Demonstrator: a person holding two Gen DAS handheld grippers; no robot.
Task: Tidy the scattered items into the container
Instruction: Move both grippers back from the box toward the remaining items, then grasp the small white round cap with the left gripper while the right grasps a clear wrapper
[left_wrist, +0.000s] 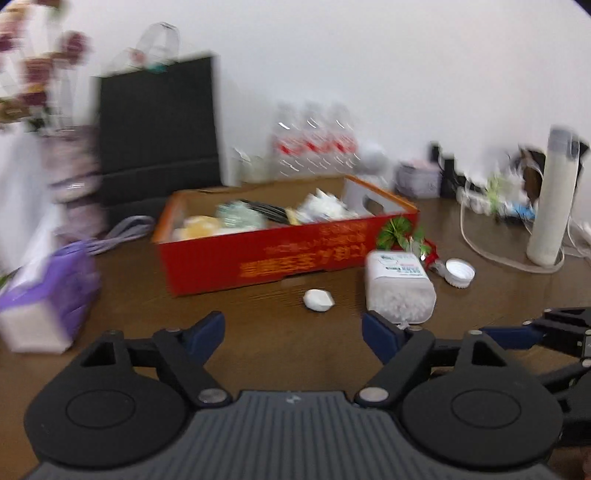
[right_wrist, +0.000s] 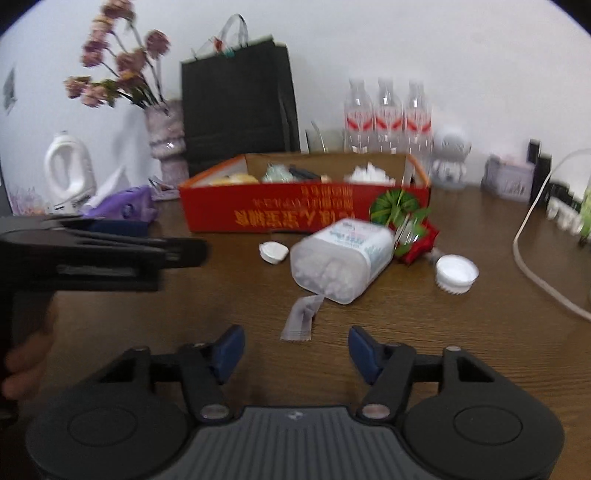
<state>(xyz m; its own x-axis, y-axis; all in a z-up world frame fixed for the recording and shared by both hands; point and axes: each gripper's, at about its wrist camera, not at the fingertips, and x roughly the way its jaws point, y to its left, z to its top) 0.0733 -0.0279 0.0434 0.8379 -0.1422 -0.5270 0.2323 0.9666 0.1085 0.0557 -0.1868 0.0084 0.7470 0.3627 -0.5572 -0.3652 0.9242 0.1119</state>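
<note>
Setting: brown wood-grain table (right_wrist: 461, 332) against a white wall; landmark is the red box (right_wrist: 295, 210), already part filled.
Right gripper (right_wrist: 295, 349): jaws apart, nothing between the pads; a flat grey sachet (right_wrist: 301, 319) lies just ahead of them.
Left gripper (left_wrist: 293, 332): jaws wide, empty; a small white lump (left_wrist: 318, 300) lies ahead, in front of the box.
Cotton-swab tub (right_wrist: 341, 258): on its side in front of the box's right end, touching the sachet's top corner. Probably light, rigid, smooth plastic; grip across the narrow faces.
Sachet: thin, limp; pinch one edge.
White cap (right_wrist: 456, 274): right of the tub, stiff, ribbed rim.
Green-and-red sprig (right_wrist: 402, 218): against the box's right front corner, likely delicate.
</note>
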